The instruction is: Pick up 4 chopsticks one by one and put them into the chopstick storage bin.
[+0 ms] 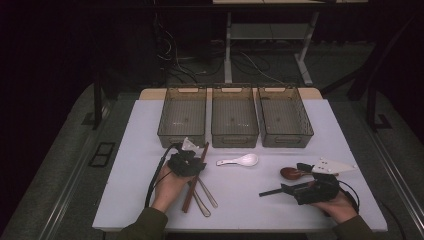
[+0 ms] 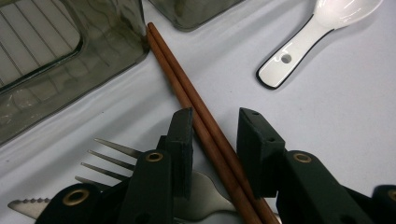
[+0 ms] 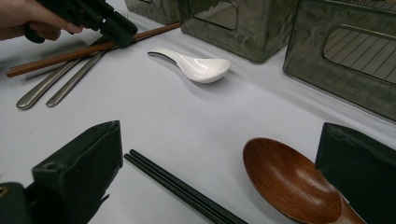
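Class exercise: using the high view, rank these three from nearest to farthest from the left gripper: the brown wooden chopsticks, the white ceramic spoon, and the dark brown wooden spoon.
Measured from the left gripper:
1. Brown wooden chopsticks: directly under its jaws, running back beside the person's hand.
2. White ceramic spoon: to its right, mid-table, apart from it.
3. Dark brown wooden spoon: farthest right, next to the right gripper.

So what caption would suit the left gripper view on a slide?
Open left tool straddling a pair of reddish-brown wooden chopsticks beside a white ceramic spoon.
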`<move>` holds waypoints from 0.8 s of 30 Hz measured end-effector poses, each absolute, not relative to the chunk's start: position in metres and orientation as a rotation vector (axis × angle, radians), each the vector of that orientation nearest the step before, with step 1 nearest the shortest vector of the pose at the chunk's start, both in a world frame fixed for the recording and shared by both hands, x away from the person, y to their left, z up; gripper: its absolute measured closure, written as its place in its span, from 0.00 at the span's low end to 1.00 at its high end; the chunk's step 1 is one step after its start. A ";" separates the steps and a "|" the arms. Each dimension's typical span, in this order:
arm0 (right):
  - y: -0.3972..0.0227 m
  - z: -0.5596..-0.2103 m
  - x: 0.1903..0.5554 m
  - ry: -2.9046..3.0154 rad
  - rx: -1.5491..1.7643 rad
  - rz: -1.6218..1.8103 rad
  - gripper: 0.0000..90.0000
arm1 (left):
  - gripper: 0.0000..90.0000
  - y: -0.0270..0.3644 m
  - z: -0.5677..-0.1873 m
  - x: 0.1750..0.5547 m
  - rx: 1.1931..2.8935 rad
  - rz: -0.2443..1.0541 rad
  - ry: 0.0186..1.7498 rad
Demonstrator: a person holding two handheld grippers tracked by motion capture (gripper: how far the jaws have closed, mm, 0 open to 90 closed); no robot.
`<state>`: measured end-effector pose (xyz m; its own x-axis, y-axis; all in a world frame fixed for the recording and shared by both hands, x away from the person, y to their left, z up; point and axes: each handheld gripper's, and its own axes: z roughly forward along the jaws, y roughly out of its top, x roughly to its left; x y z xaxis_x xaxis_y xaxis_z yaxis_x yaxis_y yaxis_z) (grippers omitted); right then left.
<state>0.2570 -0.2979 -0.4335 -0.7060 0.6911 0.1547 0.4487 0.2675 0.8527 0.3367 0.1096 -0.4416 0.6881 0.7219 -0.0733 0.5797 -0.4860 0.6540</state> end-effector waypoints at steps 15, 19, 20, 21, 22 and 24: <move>-0.298 -0.433 0.257 2.289 1.058 1.413 0.01 | 0.78 0.112 -0.440 0.336 2.257 0.275 0.981; -0.298 -0.433 0.257 2.288 1.058 1.413 0.01 | 0.79 0.114 -0.440 0.335 2.262 0.272 0.977; -0.298 -0.433 0.257 2.288 1.058 1.413 0.01 | 0.79 0.115 -0.440 0.335 2.262 0.272 0.975; -0.298 -0.433 0.257 2.288 1.058 1.414 0.01 | 0.79 0.115 -0.440 0.335 2.259 0.271 0.975; -0.298 -0.433 0.257 2.288 1.058 1.413 0.01 | 0.80 0.116 -0.439 0.334 2.263 0.268 0.969; -0.299 -0.433 0.257 2.288 1.059 1.413 0.01 | 0.80 0.118 -0.439 0.334 2.260 0.261 0.965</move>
